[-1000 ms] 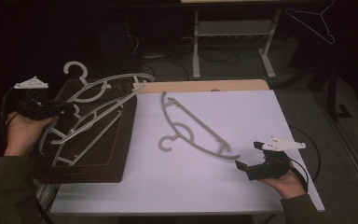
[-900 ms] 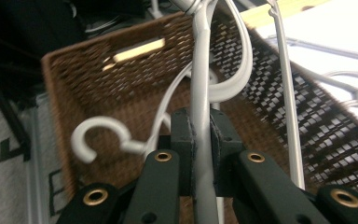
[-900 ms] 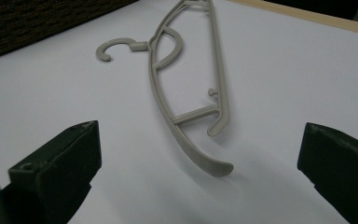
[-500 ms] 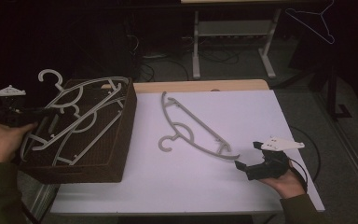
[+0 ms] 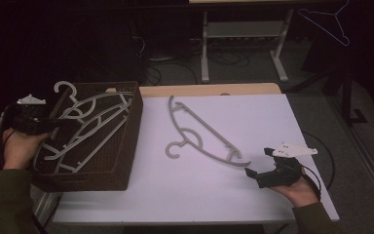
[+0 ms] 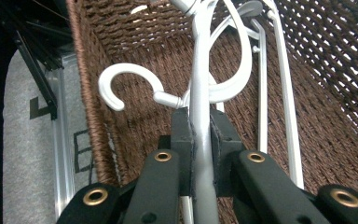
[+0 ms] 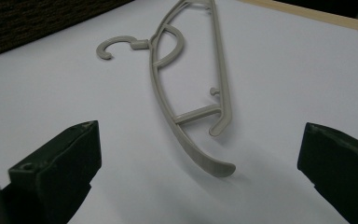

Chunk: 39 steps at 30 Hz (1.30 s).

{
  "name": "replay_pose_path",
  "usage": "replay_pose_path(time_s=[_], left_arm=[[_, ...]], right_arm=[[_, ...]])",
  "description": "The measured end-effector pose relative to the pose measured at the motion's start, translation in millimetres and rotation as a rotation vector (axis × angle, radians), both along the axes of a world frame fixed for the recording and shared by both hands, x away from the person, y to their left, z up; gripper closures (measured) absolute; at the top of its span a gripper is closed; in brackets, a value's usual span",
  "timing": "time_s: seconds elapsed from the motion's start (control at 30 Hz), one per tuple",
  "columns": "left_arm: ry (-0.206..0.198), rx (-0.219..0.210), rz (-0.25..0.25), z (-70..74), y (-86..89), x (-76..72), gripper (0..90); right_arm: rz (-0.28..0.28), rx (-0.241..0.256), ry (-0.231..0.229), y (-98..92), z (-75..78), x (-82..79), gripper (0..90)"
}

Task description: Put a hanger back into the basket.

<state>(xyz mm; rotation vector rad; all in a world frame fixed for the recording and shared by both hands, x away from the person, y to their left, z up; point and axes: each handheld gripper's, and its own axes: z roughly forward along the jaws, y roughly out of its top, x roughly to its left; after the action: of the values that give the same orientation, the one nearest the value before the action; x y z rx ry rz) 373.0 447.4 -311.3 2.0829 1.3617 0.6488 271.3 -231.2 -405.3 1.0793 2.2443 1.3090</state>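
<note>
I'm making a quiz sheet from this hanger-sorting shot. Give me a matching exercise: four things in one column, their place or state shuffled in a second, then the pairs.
Things:
1. left gripper
2. right gripper
3. grey hanger
4. wicker basket

Places or states:
A. lies flat on the white table
B. jaws wide apart, holding nothing
C. stands at the table's left end with white hangers inside
D. jaws shut on a white hanger's bar

Pairs: 1-D, 2-B, 3-A, 4-C
</note>
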Motion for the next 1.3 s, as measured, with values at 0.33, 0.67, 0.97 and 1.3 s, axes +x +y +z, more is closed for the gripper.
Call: replay_pose_path(time_s=[0.33, 0.67, 0.97, 1.3], left_arm=[[0.046, -0.014, 0.022, -24.9, 3.7, 0.1, 82.3], [0.105, -0.001, 0.019, -36.6, 1.4, -0.3, 81.4], [0.079, -0.048, 0.050, -36.5, 1.6, 0.8, 52.6], [0.008, -0.190, -0.043, -22.5, -15.2, -0.6, 31.3]], right_arm=[[0.005, -0.002, -0.002, 2.7, 1.1, -0.8, 0.0], [0.011, -0.004, -0.008, 4.3, 1.8, -0.9, 0.0], [0.010, -0.003, -0.003, 3.5, 1.0, -0.2, 0.0], [0.013, 0.004, -0.013, 4.5, 3.3, -0.7, 0.0]])
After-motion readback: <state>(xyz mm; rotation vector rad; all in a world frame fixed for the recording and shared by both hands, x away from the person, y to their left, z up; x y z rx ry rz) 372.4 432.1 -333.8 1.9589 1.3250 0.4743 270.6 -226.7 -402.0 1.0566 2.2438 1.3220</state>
